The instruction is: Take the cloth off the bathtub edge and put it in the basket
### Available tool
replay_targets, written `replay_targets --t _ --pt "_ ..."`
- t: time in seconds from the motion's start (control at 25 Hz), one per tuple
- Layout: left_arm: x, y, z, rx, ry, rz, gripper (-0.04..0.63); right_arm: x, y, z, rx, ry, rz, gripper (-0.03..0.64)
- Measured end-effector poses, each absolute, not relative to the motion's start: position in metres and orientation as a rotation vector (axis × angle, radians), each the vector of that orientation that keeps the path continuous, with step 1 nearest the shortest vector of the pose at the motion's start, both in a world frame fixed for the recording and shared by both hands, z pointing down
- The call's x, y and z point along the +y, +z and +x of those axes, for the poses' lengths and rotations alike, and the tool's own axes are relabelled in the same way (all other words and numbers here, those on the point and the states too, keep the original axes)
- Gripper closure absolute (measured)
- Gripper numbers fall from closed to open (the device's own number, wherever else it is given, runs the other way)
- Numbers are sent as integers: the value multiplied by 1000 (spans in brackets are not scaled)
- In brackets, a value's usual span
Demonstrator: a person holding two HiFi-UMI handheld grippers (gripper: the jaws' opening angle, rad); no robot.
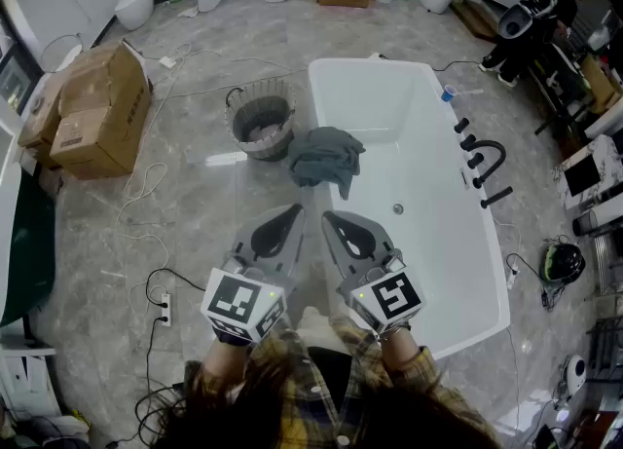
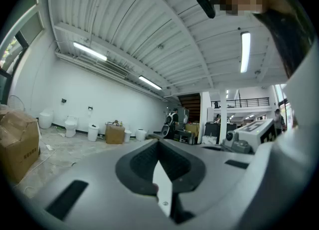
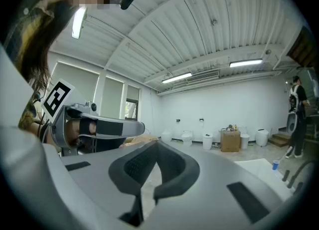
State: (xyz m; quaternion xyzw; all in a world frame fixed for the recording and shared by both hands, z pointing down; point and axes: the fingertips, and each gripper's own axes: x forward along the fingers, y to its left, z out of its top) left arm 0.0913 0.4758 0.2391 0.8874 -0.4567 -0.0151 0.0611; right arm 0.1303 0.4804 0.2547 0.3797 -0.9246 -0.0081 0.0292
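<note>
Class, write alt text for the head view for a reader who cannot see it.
A grey cloth drapes over the bathtub edge beside a basket. Below, the left gripper and right gripper, both shut, point toward it.

Glossy white bathtub (image 1: 443,243), soft grey cloth (image 1: 326,157).

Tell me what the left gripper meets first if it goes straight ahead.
Probably the grey cloth on the bathtub edge: the left gripper aims at it in the head view, though it may pass above.

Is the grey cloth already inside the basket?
No, the cloth lies draped over the bathtub edge, beside the basket.
</note>
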Motion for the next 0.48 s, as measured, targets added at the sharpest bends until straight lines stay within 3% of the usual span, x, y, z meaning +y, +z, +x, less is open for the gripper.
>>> replay_targets --t 0.48 --pt "491 238 99 -1443 -47 2671 578 496 258 139 -2888 -27 1091 600"
